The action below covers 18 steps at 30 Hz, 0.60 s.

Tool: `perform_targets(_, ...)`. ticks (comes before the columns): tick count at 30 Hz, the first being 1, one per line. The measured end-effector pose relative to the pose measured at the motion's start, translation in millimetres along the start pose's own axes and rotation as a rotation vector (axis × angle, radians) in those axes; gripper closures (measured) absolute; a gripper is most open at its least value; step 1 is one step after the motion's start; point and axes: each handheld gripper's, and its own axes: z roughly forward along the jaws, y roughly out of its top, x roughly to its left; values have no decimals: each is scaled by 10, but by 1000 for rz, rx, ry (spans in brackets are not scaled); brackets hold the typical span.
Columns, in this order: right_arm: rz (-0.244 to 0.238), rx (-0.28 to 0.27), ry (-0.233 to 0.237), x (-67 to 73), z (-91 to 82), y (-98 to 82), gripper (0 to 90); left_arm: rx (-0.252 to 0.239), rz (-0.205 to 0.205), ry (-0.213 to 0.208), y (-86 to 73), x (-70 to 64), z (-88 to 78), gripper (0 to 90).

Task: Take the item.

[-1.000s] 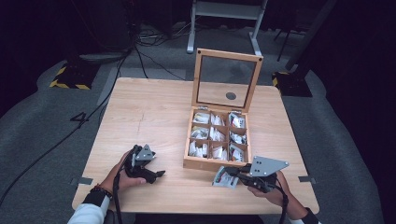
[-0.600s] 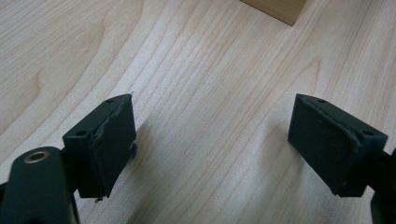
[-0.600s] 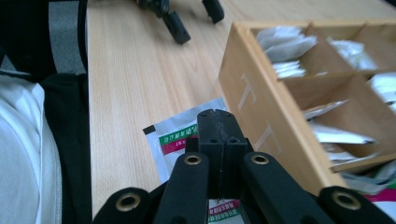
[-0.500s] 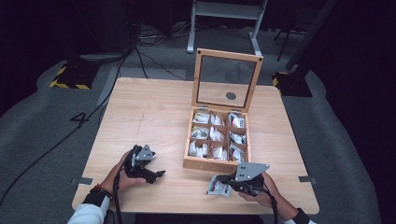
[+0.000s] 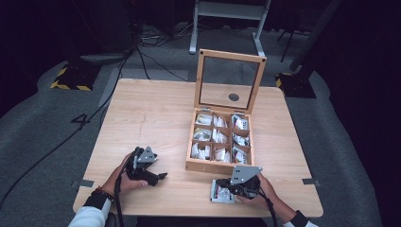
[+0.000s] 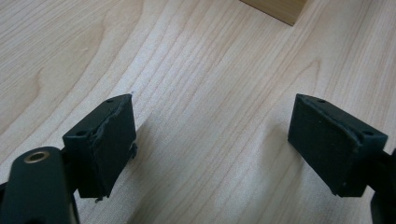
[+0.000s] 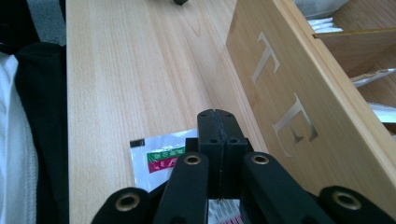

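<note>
Pinching a tea packet (image 7: pixel 161 161), the right tongs (image 7: pixel 218 122) are pressed together low over the surface (image 5: pixel 156 113), just beside the front wall of the open wooden box (image 5: pixel 208 166). Sitting spread and empty, the left tongs (image 6: pixel 210 140) are resting well apart from it all.

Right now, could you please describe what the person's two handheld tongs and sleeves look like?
Both tongs are black. The left tongs and the right tongs each carry a grey three-cornered plate on top and trail a black cable. Their jaws are flat black blocks with worn pad edges, hinged on arms with brass-coloured rivets. The person wears white sleeves with dark cuffs and a reddish bracelet on the left wrist.
</note>
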Motion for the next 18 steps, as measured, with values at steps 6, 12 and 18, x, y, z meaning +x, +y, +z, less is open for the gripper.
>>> perform_targets(6, 12, -7, -10, -20, -29, -5, 864, 0, 0, 0, 0, 0, 0, 155)
perform_targets(12, 13, -36, -1, -40, -113, 11, 722, 0, -1, 1, 0, -1, 0, 155)
perform_targets(18, 8, -56, 8, -59, -198, 36, 552, 0, -2, 3, 0, -2, 0, 155)
